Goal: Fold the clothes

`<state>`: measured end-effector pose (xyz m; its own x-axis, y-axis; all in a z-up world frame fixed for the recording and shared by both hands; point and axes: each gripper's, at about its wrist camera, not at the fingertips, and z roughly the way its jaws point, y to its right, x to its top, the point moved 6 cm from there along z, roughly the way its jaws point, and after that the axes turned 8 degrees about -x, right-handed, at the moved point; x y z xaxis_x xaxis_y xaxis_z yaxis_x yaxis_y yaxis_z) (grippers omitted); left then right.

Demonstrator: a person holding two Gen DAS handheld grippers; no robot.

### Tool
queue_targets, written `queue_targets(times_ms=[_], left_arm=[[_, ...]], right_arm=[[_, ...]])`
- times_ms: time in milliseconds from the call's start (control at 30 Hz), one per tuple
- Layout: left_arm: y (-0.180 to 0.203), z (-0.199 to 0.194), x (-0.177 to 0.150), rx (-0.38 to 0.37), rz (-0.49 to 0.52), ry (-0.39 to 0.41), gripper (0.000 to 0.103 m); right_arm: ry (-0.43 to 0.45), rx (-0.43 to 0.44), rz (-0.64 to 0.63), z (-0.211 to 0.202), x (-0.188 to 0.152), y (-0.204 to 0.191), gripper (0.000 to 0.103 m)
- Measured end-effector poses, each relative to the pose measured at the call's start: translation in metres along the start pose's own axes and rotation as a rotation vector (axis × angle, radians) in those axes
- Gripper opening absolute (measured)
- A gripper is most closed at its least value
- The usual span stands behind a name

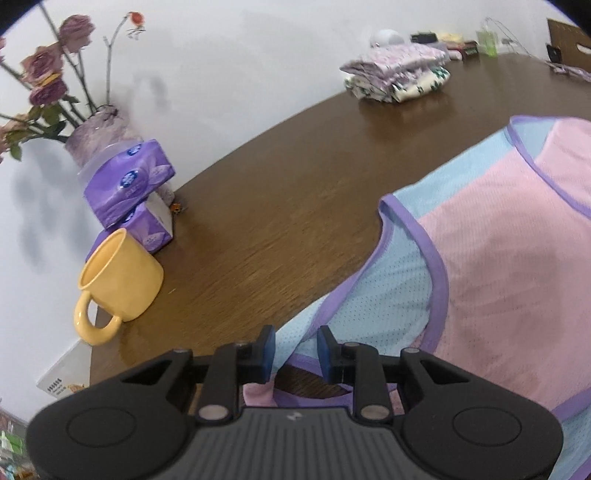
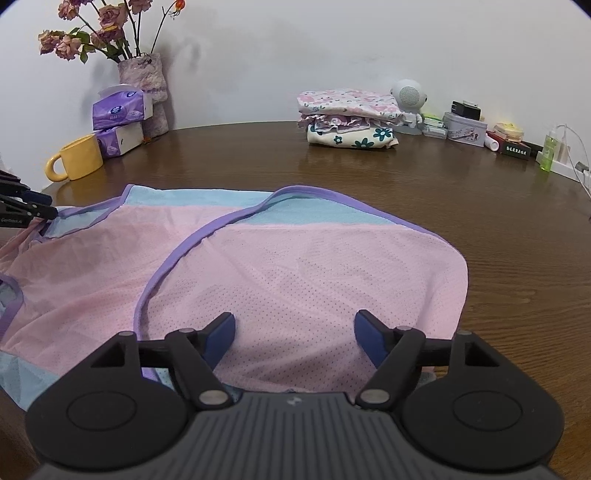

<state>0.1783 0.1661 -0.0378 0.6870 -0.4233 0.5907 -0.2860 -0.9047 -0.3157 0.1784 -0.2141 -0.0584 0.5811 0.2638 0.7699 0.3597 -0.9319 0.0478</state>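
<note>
Left hand-held gripper (image 1: 296,352) straddles the vest (image 1: 498,240) strap's purple edge.

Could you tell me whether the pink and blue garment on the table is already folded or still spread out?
Partly folded: the garment has one side turned over itself, its purple edge crossing the pink panel; the rest lies spread.

At the table's (image 2: 369,177) far left corner we see a purple vase (image 2: 146,79) of dried pink roses (image 2: 92,33), two stacked purple tissue packs (image 2: 120,122) just in front of it, and a yellow mug (image 2: 75,158) beside them at the left edge. Along the far edge toward the right we find a white round speaker (image 2: 408,96), a patterned tin (image 2: 464,130), a dark box (image 2: 513,147) and a green bottle (image 2: 548,153).
</note>
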Motion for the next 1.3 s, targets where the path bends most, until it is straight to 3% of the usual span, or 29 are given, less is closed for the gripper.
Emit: queue_targets(times_ms=[33,67,400,467,600,633,700,800,867,933,1000,1067,1300], left_arm=[[0.000,0.001,0.000,-0.006,0.006,-0.004,0.002],[-0.004,0.002,0.001,-0.030,-0.025,-0.003,0.000],[-0.070,0.011,0.000,-0.221,-0.412,0.035,0.000],[-0.071,0.009,-0.001,-0.233,-0.422,0.048,0.001],[-0.052,-0.012,0.001,-0.216,-0.313,0.095,0.021],[-0.045,-0.015,0.001,-0.195,-0.269,0.092,0.031],[-0.032,-0.018,0.000,-0.139,-0.178,0.077,0.037],[-0.020,-0.011,-0.003,-0.054,-0.084,0.038,0.036],[-0.016,-0.006,-0.004,-0.023,-0.046,0.023,0.026],[-0.014,-0.002,-0.005,-0.030,-0.038,0.007,0.007],[-0.014,0.002,-0.005,-0.039,-0.037,-0.007,0.001],[-0.023,0.002,-0.003,-0.071,-0.102,-0.004,0.000],[-0.087,0.012,-0.012,-0.293,-0.532,0.043,0.000]], right_arm=[[0.000,-0.002,-0.004,0.000,0.000,-0.001,0.073],[0.000,-0.004,-0.007,0.000,0.000,-0.001,0.073],[0.001,-0.012,-0.012,0.000,0.000,-0.003,0.073],[0.000,-0.012,-0.012,0.000,0.000,-0.003,0.073],[-0.001,-0.014,-0.012,0.000,0.001,-0.003,0.073],[-0.002,-0.014,-0.013,0.000,0.001,-0.003,0.073],[-0.004,-0.013,-0.014,0.000,0.001,-0.003,0.074],[-0.003,-0.014,-0.015,0.000,0.001,-0.004,0.075],[0.000,-0.014,-0.013,0.000,0.000,-0.004,0.075],[0.001,-0.014,-0.013,0.000,0.000,-0.004,0.075],[0.002,-0.014,-0.013,0.000,0.000,-0.004,0.075],[0.001,-0.013,-0.014,0.000,0.000,-0.004,0.076],[0.004,-0.009,-0.016,0.000,0.000,-0.004,0.076]])
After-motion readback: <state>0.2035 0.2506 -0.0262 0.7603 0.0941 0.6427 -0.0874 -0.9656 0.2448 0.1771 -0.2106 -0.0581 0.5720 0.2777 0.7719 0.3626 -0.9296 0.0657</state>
